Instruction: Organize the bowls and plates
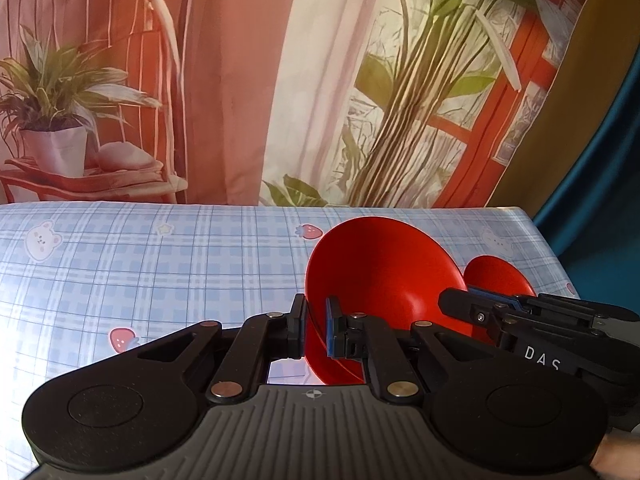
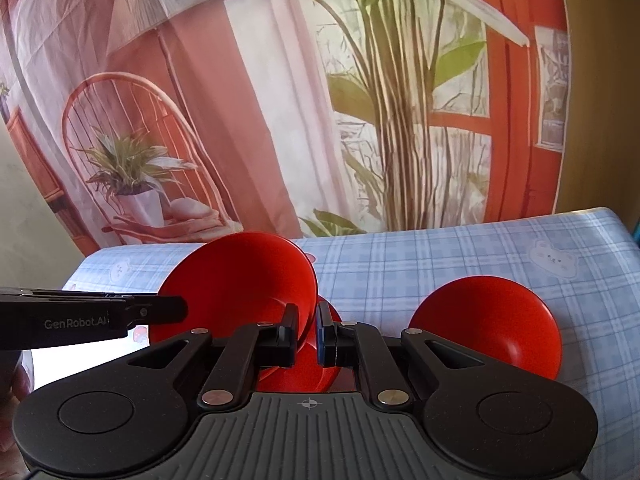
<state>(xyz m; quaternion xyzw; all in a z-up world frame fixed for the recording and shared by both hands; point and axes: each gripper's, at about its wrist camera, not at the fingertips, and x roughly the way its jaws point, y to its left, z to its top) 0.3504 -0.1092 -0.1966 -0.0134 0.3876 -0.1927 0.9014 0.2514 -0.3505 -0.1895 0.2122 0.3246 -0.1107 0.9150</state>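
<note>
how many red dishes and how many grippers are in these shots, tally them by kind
red round dishes: 3 - large tilted dish, low dish, right-hand dish
black grippers: 2 - left gripper, right gripper
total: 5

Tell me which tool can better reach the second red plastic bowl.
Right tool, probably: it and the left tool grip the large red bowl, but the second red plastic bowl lies on the right.

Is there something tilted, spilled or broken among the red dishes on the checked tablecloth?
Tilted only: the big red bowl stands steeply on edge, pinched at its rim by both the left gripper and the right gripper. No spill or damage shows.
</note>
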